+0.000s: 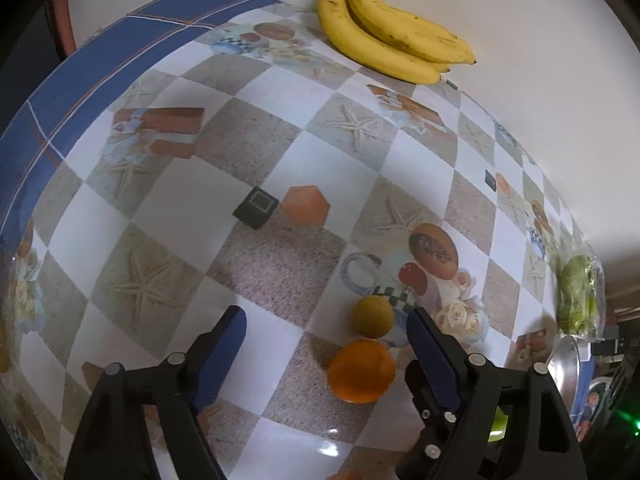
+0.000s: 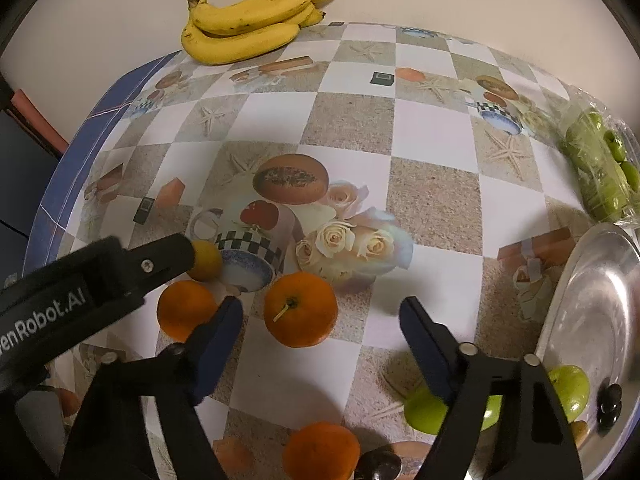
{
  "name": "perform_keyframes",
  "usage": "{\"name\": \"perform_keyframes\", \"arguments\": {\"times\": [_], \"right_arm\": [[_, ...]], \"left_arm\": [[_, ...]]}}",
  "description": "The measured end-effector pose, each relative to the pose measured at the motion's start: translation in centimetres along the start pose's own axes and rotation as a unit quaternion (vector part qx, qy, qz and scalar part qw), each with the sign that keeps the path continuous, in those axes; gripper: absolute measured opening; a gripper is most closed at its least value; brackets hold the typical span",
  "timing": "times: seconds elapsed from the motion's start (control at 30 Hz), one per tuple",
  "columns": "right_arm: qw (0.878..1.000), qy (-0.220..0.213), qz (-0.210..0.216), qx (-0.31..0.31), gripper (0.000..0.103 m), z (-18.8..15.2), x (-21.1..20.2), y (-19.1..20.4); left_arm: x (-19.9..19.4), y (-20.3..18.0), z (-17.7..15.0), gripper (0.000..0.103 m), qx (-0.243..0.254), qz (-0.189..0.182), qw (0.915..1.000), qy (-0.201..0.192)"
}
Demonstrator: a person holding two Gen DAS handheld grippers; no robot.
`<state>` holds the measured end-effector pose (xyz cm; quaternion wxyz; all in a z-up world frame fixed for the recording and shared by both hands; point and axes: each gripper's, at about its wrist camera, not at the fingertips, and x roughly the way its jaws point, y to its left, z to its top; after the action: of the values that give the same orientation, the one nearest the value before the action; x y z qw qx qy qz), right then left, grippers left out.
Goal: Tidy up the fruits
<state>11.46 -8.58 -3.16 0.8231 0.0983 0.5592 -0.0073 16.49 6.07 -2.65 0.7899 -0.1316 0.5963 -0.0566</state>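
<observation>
My left gripper [image 1: 326, 320] is open above the table, with an orange [image 1: 361, 371] and a small yellow-green fruit [image 1: 373, 316] between its fingers, nearer the right one. My right gripper [image 2: 320, 310] is open, with a stemmed orange [image 2: 301, 310] between its fingers. The left gripper's arm [image 2: 80, 284] reaches in from the left, next to another orange [image 2: 185, 309] and the yellow-green fruit [image 2: 205, 260]. A third orange [image 2: 321, 450] lies near the bottom. Green apples [image 2: 570, 390] sit beside a steel plate [image 2: 592, 320]. Bananas [image 1: 392, 28] lie at the far edge, also in the right wrist view [image 2: 248, 24].
A bag of green fruit [image 2: 600, 168] lies at the right edge, also in the left wrist view [image 1: 578, 294]. The patterned tablecloth [image 1: 280, 152] has a blue border at the left. Small dark fruits [image 2: 610, 400] lie on the plate's near rim. A wall stands behind the table.
</observation>
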Motion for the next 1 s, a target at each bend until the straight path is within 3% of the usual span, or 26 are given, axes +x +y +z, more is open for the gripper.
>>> {"name": "perform_keyframes", "arguments": {"times": [0.13,0.2,0.4,0.77,1.0], "right_arm": [[1.000,0.003,0.011,0.000,0.049,0.2,0.0,0.3],[1.000,0.004,0.017,-0.002,0.038,0.2,-0.1,0.4],[1.000,0.002,0.023,-0.007,0.038,0.5,-0.8,0.5],[1.000,-0.006,0.006,0.013,0.038,0.8,-2.2,-2.8],[1.000,-0.009,0.013,0.016,0.038,0.8,-2.5,-3.5]], "left_arm": [[0.3,-0.3,0.3,0.079,0.007,-0.004,1.0000,0.002],[0.5,-0.4,0.3,0.073,0.008,-0.007,0.9999,0.005],[0.7,-0.9,0.3,0.064,0.017,-0.008,0.9998,0.006],[1.6,-1.6,0.5,0.048,0.033,-0.005,0.9994,0.009],[2.2,-2.4,0.0,0.027,0.049,-0.009,0.9987,0.011]]}}
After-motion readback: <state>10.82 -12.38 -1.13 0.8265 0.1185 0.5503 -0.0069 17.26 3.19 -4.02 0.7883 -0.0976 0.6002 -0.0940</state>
